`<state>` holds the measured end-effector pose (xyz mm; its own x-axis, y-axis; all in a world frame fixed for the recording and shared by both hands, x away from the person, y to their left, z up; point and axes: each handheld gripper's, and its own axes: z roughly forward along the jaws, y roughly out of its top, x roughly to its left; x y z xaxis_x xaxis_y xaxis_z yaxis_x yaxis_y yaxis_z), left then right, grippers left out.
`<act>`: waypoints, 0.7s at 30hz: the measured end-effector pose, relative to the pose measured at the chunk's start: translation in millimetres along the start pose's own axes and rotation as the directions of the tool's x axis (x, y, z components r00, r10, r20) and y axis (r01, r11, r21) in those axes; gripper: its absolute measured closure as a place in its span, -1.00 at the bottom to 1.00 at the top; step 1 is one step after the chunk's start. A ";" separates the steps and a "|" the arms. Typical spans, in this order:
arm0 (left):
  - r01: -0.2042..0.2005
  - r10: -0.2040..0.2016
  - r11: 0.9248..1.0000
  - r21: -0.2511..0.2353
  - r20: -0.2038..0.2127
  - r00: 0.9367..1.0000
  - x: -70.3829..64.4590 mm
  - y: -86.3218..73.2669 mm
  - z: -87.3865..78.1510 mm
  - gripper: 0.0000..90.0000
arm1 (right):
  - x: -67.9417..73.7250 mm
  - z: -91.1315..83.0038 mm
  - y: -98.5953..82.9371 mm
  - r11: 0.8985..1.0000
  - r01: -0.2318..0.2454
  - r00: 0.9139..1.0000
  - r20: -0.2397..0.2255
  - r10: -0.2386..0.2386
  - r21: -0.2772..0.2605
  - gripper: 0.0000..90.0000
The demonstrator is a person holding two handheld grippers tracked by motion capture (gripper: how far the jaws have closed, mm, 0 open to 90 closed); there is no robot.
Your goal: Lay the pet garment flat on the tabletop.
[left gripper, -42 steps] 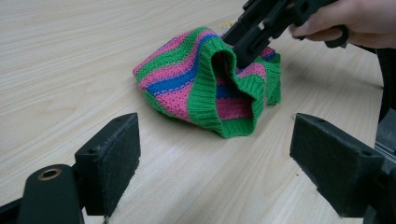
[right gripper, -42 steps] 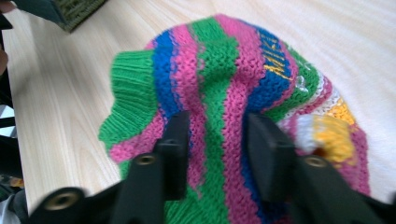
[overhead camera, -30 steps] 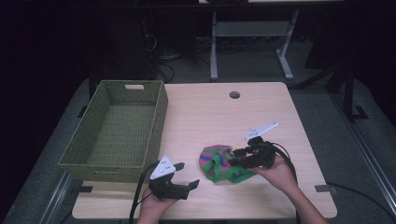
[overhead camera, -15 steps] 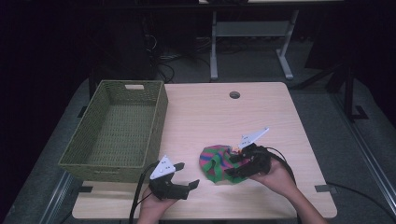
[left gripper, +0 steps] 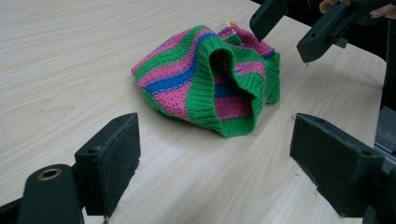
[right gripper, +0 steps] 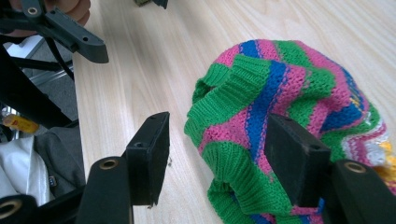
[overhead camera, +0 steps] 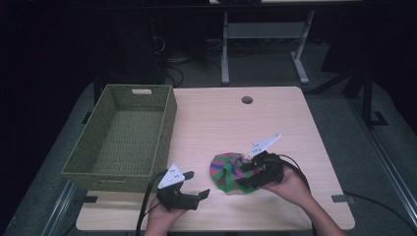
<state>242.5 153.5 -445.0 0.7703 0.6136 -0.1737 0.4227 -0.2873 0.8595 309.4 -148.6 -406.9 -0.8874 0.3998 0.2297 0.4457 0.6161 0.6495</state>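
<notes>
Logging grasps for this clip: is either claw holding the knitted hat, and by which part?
Nothing is held. The right claw stands open at the striped hat, over its green ribbed rim; the left claw is open, apart.

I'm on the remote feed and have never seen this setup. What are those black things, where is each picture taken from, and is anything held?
There is no robot arm: a person holds a two-jaw claw in each hand. One picture looks down from above the table; the other two come from cameras riding on each claw, looking out between its own black jaws.

On the table lie a striped knitted hat and, at the left, a green woven basket. The left claw is open, pointed at the hat and apart from it. The right claw is open too, one jaw over the hat and one beside its green rim. It has not closed, so nothing is held yet.
</notes>
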 end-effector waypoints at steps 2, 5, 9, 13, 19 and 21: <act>-0.001 0.001 1.000 0.000 -0.003 1.000 0.2 -0.1 -0.1 -0.65 | 0.1 -0.8 -0.1 1.000 -0.004 1.000 -0.001 0.004 -0.004 -0.11; 0.002 -0.002 1.000 0.000 -0.002 1.000 0.3 -0.1 0.0 -0.65 | 0.9 -0.7 0.0 1.000 -0.004 1.000 -0.004 0.004 -0.007 -0.11; 0.003 -0.003 1.000 0.000 0.000 1.000 0.2 -0.2 0.0 -0.65 | 2.0 -1.2 1.2 1.000 0.005 1.000 -0.007 -0.005 -0.006 -0.10; 0.002 -0.002 1.000 0.002 0.002 1.000 0.6 -0.1 0.7 -0.65 | 2.4 -2.0 3.2 1.000 0.007 1.000 -0.007 -0.007 -0.011 -0.10; 0.001 -0.001 1.000 0.004 0.002 1.000 0.8 -0.1 0.6 -0.65 | 3.8 0.5 4.6 1.000 0.022 1.000 -0.008 -0.022 -0.001 -0.11; -0.003 0.003 1.000 0.008 0.002 1.000 1.2 0.0 0.2 -0.65 | 4.5 1.2 5.0 1.000 0.020 1.000 -0.006 -0.020 0.002 -0.11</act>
<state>243.5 154.1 -445.3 0.7724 0.6115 -0.1716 0.4240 -0.2954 0.8561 307.8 -143.0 -403.4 -0.8968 0.3832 0.2213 0.4282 0.6254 0.6523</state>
